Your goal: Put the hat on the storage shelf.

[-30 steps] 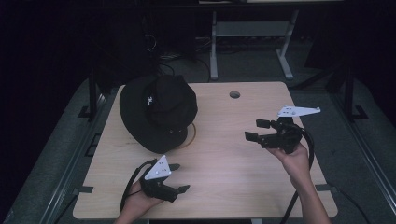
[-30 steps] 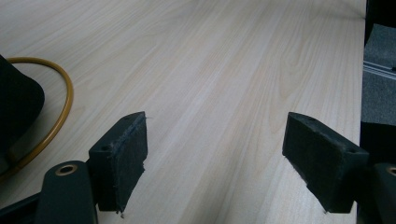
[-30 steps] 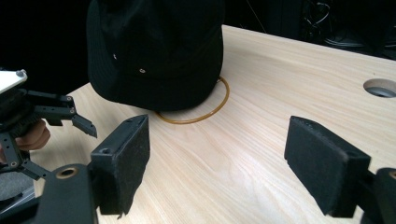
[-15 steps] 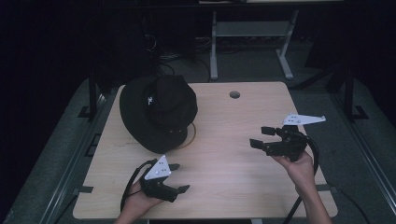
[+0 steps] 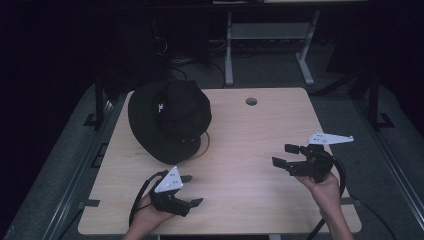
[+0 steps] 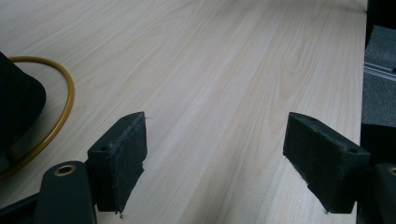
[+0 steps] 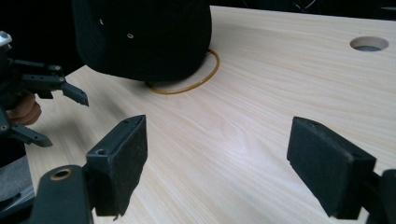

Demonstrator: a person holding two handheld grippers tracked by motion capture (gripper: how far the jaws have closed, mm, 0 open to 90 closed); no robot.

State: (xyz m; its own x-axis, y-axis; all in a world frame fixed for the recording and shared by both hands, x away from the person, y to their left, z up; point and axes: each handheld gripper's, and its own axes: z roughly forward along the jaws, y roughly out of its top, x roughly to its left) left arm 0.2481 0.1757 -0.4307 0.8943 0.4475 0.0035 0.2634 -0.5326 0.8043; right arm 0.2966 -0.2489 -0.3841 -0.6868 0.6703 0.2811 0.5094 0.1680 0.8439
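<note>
Left gripper (image 5: pixel 191 190) sits low near the table's (image 5: pixel 260 125) front edge, jaws wide, empty; right gripper (image 5: pixel 285 155) hovers open, empty too; black hat (image 5: pixel 169 120) beyond.

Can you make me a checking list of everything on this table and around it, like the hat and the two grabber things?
Surface: pale wooden table, round hole near far edge.
Job's things: black hat at far left, lying on a yellow ring.
Clutter: nothing seen.
Grippers: left gripper open, empty, near edge; right gripper open, empty, at right.
Cables: black cable loops from right gripper.
Surroundings: dark room, grey floor, metal desk legs behind.
</note>
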